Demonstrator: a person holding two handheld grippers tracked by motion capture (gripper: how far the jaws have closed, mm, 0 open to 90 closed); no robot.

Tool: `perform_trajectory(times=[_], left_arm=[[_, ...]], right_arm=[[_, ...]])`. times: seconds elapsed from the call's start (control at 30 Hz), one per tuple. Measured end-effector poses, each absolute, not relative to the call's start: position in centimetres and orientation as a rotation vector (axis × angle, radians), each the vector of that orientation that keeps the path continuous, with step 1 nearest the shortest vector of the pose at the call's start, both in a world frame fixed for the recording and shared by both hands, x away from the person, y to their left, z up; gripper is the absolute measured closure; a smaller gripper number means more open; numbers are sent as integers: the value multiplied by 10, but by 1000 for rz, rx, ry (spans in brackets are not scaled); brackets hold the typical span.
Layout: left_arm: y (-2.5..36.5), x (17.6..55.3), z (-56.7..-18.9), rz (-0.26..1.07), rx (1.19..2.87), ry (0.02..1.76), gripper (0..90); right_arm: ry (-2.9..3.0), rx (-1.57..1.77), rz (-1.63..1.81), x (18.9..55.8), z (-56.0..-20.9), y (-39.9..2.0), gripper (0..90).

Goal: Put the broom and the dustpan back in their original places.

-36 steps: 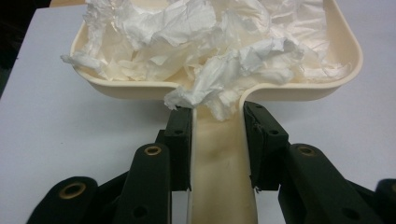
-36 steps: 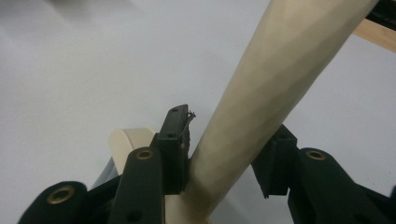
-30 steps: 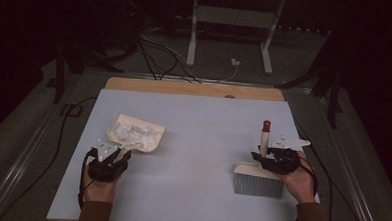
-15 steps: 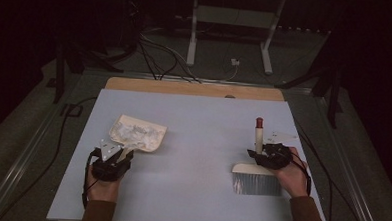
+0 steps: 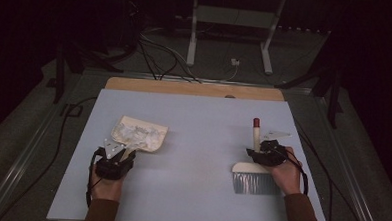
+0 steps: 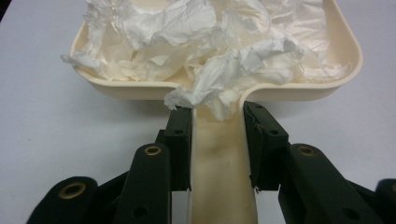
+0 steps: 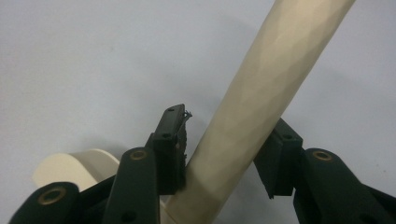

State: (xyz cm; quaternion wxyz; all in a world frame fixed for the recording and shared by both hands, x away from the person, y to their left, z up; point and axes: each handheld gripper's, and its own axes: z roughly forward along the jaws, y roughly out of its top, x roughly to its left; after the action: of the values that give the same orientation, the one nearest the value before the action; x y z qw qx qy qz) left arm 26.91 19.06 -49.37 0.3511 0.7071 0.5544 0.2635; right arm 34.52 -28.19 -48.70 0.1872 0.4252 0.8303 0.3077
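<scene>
1. The dustpan lies on the left half of the light table, its cream tray heaped with crumpled white paper
2. Its handle runs back towards the person, and the open mouth of the tray points away from them and a little to the right; the long axis follows that same slant
3. The left gripper has its jaws clamped on the dustpan's handle, one black pad pressed to each side just behind the tray, as the left gripper view shows
4. The brush sits on the right half of the table, well apart from the dustpan
5. Its grey bristle head rests on the table nearest the person, and its pale round handle runs away from them, ending in a red tip; the long axis runs near to far in the high view
6. The right gripper straddles that handle low down, near the head
7. In the right gripper view the left pad touches the handle while the right pad stands just clear of it, so the jaws sit loosely apart around the handle
</scene>
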Motion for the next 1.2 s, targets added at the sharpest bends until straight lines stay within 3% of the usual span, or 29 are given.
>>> perform_trajectory(times=[1.2], left_arm=[[186,296,-515,754,1814,1548,667]], right_arm=[[2292,1369,829,356,-503,-281,584]])
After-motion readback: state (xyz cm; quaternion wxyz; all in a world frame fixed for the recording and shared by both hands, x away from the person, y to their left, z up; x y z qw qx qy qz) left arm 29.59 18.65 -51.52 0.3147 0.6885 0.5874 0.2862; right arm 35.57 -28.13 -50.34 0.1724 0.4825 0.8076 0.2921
